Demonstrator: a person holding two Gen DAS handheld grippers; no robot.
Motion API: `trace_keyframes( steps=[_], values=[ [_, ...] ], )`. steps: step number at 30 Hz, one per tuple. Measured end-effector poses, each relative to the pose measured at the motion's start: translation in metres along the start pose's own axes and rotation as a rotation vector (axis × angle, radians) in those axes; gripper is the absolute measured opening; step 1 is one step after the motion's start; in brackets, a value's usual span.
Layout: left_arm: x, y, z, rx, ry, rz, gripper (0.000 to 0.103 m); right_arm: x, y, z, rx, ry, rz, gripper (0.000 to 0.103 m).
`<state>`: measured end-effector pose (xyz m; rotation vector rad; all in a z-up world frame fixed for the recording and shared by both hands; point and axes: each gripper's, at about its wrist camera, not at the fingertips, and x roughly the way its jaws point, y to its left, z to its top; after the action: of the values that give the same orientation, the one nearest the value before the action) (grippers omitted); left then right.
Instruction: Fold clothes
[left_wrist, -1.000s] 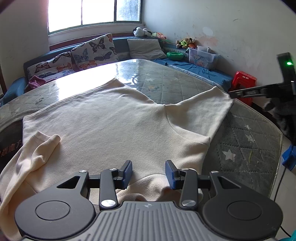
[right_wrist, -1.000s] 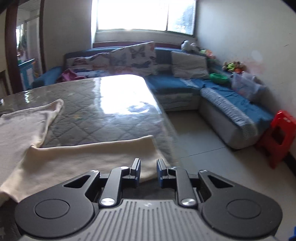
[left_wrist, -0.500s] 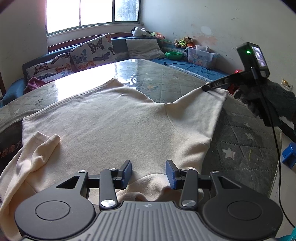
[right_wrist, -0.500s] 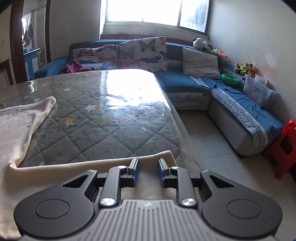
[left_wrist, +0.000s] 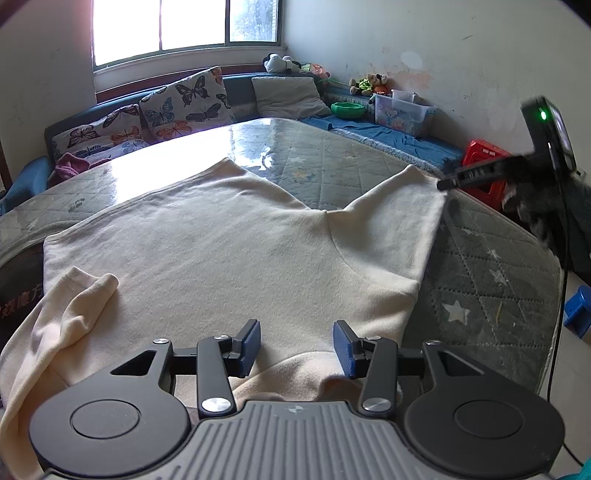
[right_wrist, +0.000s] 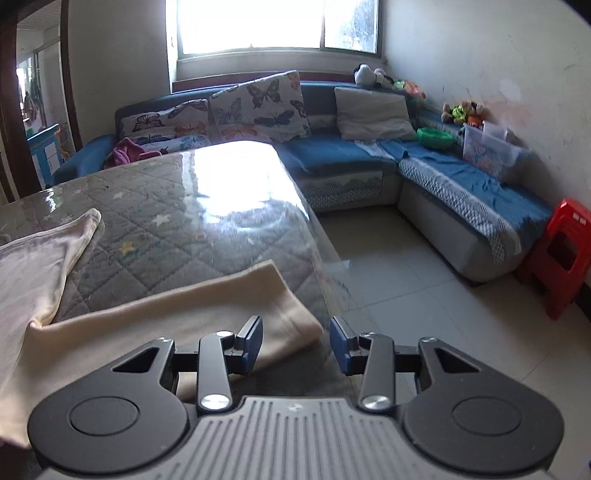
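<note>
A cream sweatshirt (left_wrist: 221, 251) lies spread flat on the quilted table top (left_wrist: 480, 266). Its left sleeve (left_wrist: 74, 306) is folded in over the body. My left gripper (left_wrist: 296, 345) hangs over the near hem, jaws apart and opening slightly. A hump of cream cloth (left_wrist: 295, 373) lies under them, and the pads do not press it. The right sleeve (right_wrist: 184, 317) stretches to the table's right edge. My right gripper (right_wrist: 296, 343) is at the cuff (right_wrist: 291, 325) with its jaws opening, and no pad presses the cuff. It also shows in the left wrist view as the right gripper (left_wrist: 441, 184), at the sleeve's tip.
The table's right edge (right_wrist: 325, 280) drops to a tiled floor (right_wrist: 424, 295). A blue corner sofa (right_wrist: 461, 184) with butterfly cushions (right_wrist: 258, 107) runs behind. A red stool (right_wrist: 557, 254) and a blue stool (left_wrist: 578, 310) stand on the floor. A dark-sleeved hand (left_wrist: 535, 206) holds the right gripper.
The right gripper's jaws have spread wide and the cuff now lies flat at the table's edge. In the left wrist view the right gripper came in over the sleeve tip, then drew back to its corner.
</note>
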<state>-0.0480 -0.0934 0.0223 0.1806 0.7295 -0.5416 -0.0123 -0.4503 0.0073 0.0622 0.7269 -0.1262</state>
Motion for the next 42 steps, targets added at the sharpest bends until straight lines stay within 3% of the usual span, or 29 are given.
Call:
trace_keyframes(
  steps=[6, 8, 10, 13, 20, 26, 31, 37, 42],
  values=[
    [-0.006, -0.003, 0.009, 0.007, -0.023, 0.012, 0.048, 0.006, -0.004, -0.003, 0.058, -0.008, 0.006, 0.039],
    [-0.005, -0.004, 0.012, 0.004, -0.027, 0.016, 0.048, 0.008, -0.001, -0.002, 0.054, -0.011, -0.01, 0.033],
    [-0.003, -0.005, 0.015, 0.003, -0.028, 0.018, 0.048, 0.009, 0.001, -0.001, 0.053, -0.013, -0.019, 0.011],
    [0.004, -0.01, 0.018, 0.01, -0.022, 0.02, 0.048, 0.007, 0.001, 0.0, 0.051, -0.028, -0.023, 0.005],
    [0.019, -0.026, 0.026, 0.032, -0.018, -0.012, 0.048, -0.004, 0.0, 0.011, 0.032, -0.087, -0.017, 0.004],
    [0.032, -0.036, 0.024, 0.056, 0.003, -0.018, 0.048, 0.003, 0.0, 0.012, 0.033, -0.076, -0.009, 0.004],
    [0.023, -0.031, 0.026, 0.036, -0.018, -0.011, 0.048, -0.026, 0.008, 0.03, 0.012, -0.151, 0.038, 0.004],
    [-0.012, -0.001, 0.021, -0.04, -0.075, 0.052, 0.05, -0.066, 0.037, 0.054, -0.058, -0.23, 0.135, 0.004],
    [-0.043, 0.035, 0.006, -0.131, -0.101, 0.14, 0.052, -0.1, 0.089, 0.066, -0.174, -0.281, 0.265, 0.004]
  ],
)
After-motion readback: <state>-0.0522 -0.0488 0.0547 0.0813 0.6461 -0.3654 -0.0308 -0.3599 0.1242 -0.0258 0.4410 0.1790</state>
